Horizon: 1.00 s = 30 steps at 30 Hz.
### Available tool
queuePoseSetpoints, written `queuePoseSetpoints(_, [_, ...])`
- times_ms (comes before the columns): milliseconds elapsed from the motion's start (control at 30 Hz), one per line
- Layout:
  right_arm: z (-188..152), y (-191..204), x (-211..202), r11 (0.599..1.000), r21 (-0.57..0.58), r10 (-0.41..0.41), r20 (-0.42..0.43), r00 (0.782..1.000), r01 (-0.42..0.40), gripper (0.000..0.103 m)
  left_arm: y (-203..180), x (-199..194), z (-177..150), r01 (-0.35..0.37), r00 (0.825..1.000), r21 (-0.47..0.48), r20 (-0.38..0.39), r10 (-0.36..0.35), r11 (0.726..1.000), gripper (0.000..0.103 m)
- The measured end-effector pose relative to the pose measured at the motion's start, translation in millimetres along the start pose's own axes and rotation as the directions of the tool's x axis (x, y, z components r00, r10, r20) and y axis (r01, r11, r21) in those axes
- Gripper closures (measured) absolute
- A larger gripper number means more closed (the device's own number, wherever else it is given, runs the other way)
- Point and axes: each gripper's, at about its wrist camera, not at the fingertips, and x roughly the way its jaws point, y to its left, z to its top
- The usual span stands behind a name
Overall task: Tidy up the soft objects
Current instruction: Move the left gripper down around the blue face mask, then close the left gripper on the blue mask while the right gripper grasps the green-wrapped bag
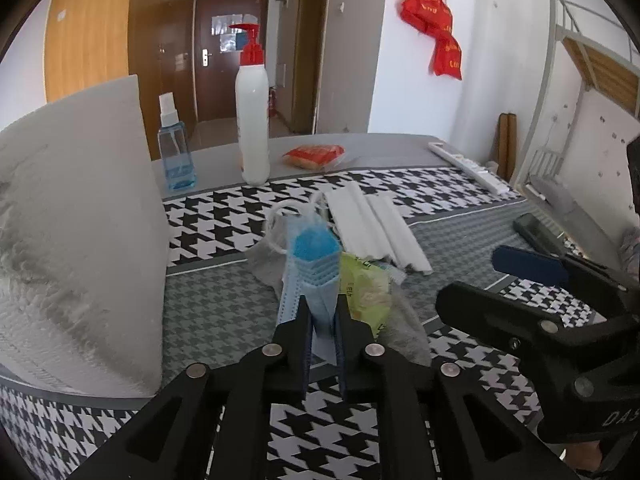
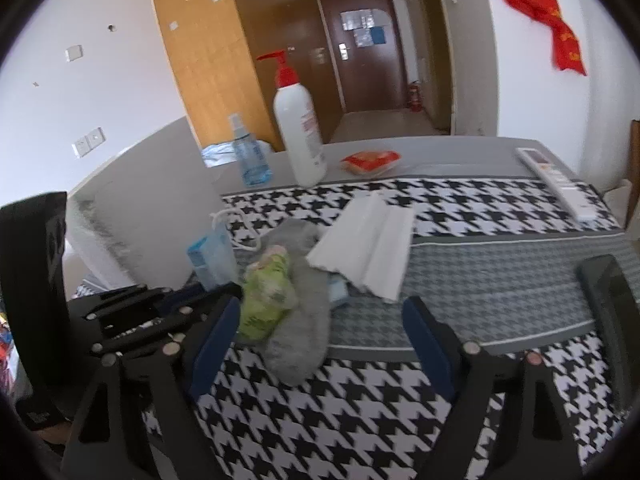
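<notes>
Two bottles (image 1: 252, 120) stand behind gray cloth (image 2: 304, 320), white foam (image 1: 80, 240) left

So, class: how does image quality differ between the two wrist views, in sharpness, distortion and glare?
Left wrist view: fairly sharp, the blue face mask crisp; fisheye bends the bed frame. Right wrist view: softer, the green packet and grey cloth smeared; the walls bow. Neither shows strong glare; both have dark corners.

The grey cloth (image 1: 400, 328) is mostly buried under the green packet (image 1: 366, 288); its label's too blurry, maybe text.
</notes>
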Motion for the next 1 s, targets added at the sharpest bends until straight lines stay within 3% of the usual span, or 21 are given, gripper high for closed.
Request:
queuePoseSetpoints(33, [0.2,1.6,1.5,1.000,-0.005,0.004,-0.003,1.000,-0.004,0.020,1.0,-0.5,-0.1,0.001,1.000,-0.003,-0.001,-0.001,1.000,0.089])
queuePoseSetpoints(200, [3.1,7.6,8.1,0.999,-0.023,0.031,-0.021,0.999,-0.032,0.025,7.3,-5.1,-2.8,-0.012,1.000,-0.018,0.010,0.012,1.000,0.062])
queuePoseSetpoints(333, [5.4,12.7,16.2,0.998,-0.036,0.049,-0.054,0.997,-0.051,0.037,11.3,-7.3,-5.6,-0.014,1.000,-0.019,0.010,0.014,1.000,0.060])
queuePoseSetpoints(500, [8.8,20.3,28.1,0.996,-0.038,0.074,-0.097,0.993,-0.078,0.044,11.4,-10.7,-8.4,-0.017,1.000,-0.006,0.012,0.018,1.000,0.049])
queuePoseSetpoints(1000, [13.4,29.2,50.3,0.990,-0.055,0.115,-0.201,0.973,-0.129,0.079,11.6,-9.2,-11.4,-0.029,1.000,0.012,0.005,0.029,1.000,0.048])
